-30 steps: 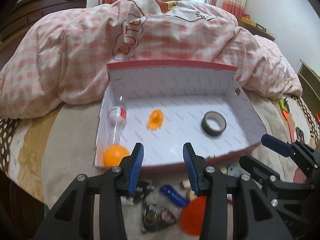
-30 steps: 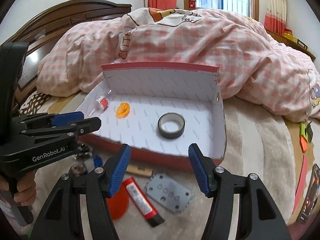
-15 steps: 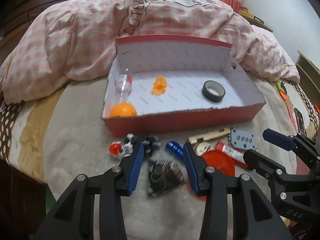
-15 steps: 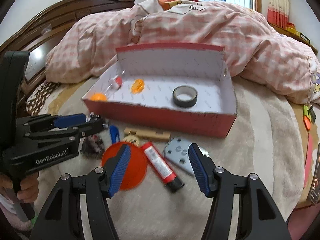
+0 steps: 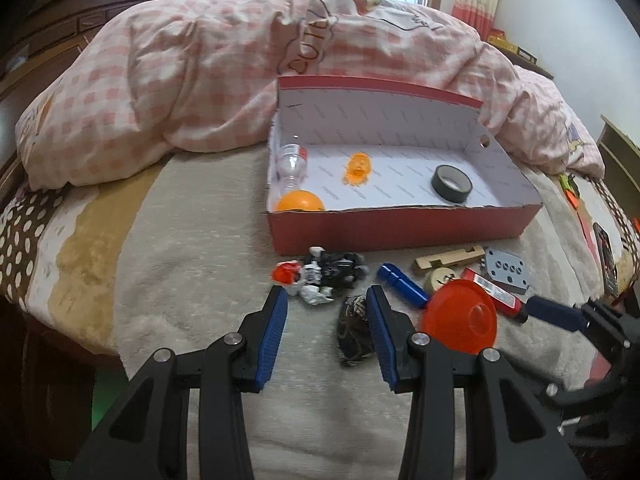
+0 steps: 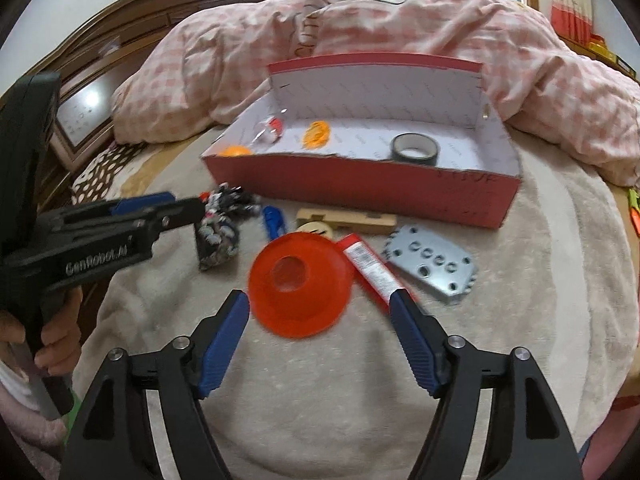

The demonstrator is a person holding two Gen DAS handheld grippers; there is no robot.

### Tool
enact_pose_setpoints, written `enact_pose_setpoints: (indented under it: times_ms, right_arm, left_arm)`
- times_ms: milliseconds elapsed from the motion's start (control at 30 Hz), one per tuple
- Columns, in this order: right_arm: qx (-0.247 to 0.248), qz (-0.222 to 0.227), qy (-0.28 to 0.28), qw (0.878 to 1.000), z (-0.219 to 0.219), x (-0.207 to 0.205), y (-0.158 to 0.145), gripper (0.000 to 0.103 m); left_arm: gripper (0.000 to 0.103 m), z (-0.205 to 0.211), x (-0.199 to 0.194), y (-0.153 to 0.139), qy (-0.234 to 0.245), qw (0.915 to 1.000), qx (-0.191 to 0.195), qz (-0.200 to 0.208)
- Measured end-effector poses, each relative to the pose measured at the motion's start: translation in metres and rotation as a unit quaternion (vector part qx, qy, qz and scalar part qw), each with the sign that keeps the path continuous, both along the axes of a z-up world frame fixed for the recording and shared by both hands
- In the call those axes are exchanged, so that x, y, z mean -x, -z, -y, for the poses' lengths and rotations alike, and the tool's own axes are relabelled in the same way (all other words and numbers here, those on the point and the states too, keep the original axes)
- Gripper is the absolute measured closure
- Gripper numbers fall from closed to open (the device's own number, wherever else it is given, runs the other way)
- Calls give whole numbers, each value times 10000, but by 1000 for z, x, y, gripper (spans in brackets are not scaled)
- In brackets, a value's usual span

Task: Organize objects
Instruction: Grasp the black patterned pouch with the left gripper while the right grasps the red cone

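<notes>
bed scene, going left to right. pink checked quilt (image 5: pixel 224 80) piled at the back, beige blanket (image 5: pixel 192 264) under everything. red box (image 5: pixel 400 228) sits mid-bed, open top, white inside. in it from the left: clear bottle (image 5: pixel 294 166) lying against the left wall, orange ball (image 5: pixel 300 202) in the near left corner touching the bottle, small orange toy (image 5: pixel 357 168) mid-floor, black tape roll (image 5: pixel 452 184) toward the right.

loose stuff on the blanket in front of the box: black and white toy with a red part (image 5: pixel 320 276), dark braided rope piece (image 5: pixel 354 332) just below it, blue tube (image 5: pixel 402 284), wooden block (image 5: pixel 448 258), small round wooden disc (image 5: pixel 440 278) beside it, red funnel (image 5: pixel 460 320) mouth-down, red marker (image 5: pixel 496 296) partly behind the funnel, grey metal plate with holes (image 5: pixel 506 270) furthest right.

my left tool (image 5: pixel 327 320) hangs over the rope piece and the toy, jaws partly apart, pads not pressing anything, nothing held. rope sits against the inner side of its right finger, can't tell if it touches. a hand (image 6: pixel 56 344) grips that tool's handle in the right view.

my right tool (image 6: pixel 320 312) is over the red funnel (image 6: pixel 300 284), jaws opening wide, funnel lies just ahead between the tips, pads apart from it. marker (image 6: pixel 370 270) runs close by its right finger. plate (image 6: pixel 432 264) right of that.
</notes>
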State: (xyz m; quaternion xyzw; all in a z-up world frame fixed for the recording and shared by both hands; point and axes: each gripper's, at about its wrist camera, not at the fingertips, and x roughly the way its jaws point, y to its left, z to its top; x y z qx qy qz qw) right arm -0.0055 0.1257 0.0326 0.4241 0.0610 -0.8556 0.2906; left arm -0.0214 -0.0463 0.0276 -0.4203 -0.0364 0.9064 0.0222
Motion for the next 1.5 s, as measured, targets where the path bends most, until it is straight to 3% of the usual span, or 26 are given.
enact_pose_setpoints:
  times_ms: [333,833,1133,1500]
  right_arm:
    - [-198,115,-104,9997,21,2,24,28]
    - [-493,-270,-49,9984,34,3,30,28]
    - [-303,-172,-96,9993,22,-3,24,32]
    - [-515,-86,-266,9983,4,-28,29,32]
  left_arm:
    - [60,6,0,5,64,9998,-175,-94]
    - [58,-11,-4,5,344,9991,-233,-100]
    - [58,-15,-9,7,447,9989,-160,-66]
    - [58,-30,-9,19,666,9977,-11,87]
